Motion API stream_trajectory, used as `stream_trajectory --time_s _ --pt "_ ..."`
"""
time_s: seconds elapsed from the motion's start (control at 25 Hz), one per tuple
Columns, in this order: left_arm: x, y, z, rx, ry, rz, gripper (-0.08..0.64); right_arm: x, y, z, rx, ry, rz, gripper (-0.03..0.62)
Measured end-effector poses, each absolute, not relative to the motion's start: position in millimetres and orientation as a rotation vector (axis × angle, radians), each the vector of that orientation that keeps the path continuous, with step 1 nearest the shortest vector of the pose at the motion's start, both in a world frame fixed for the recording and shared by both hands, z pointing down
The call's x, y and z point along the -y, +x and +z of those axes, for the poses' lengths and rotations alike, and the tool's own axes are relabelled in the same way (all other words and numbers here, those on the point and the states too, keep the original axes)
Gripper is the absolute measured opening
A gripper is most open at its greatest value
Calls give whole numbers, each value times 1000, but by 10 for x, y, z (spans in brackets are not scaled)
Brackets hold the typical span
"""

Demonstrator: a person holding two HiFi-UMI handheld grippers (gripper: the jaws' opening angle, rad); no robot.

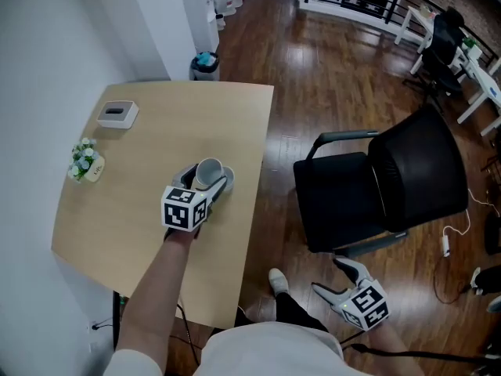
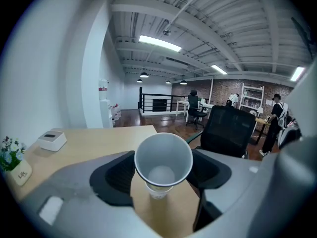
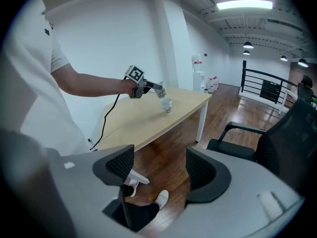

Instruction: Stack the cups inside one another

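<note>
My left gripper (image 1: 210, 182) is shut on a white paper cup (image 1: 208, 172), held tilted over the right part of the light wooden table (image 1: 133, 210). In the left gripper view the cup's (image 2: 163, 158) open mouth faces the camera between the two jaws. Just below it a second cup (image 2: 157, 192) stands on the table; the right gripper view shows this cup (image 3: 167, 105) upright under the held cup (image 3: 159, 91). My right gripper (image 1: 329, 276) hangs open and empty over the floor, off the table's near right side, its jaws (image 3: 158, 165) wide apart.
A white box (image 1: 117, 114) and a small pot of flowers (image 1: 84, 161) sit at the table's left side. A black office chair (image 1: 383, 186) stands right of the table. A bin (image 1: 205, 65) stands beyond the far edge. A cable (image 3: 106, 120) hangs off the table's near side.
</note>
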State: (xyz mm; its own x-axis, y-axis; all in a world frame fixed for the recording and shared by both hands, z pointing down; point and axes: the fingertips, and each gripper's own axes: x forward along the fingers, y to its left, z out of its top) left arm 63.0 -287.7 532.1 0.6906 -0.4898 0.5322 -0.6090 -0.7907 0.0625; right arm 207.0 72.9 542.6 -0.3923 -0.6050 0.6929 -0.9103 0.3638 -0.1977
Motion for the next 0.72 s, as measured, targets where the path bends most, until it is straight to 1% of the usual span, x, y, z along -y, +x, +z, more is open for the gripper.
stream_trajectory --time_s 0.32,0.4,0.44,0.72 --pt "3029 860 5715 946 2628 842 391 -843 2410 5533 2091 1312 831 333" --pt "3003 854 5815 958 2606 868 456 -868 2494 5541 2090 1310 833 333" --pt "2979 843 5844 964 2595 873 468 -876 2537 5538 2091 1307 832 333" --pt "2662 508 5767 1080 2534 850 471 -744 2624 5534 2169 1203 769 333"
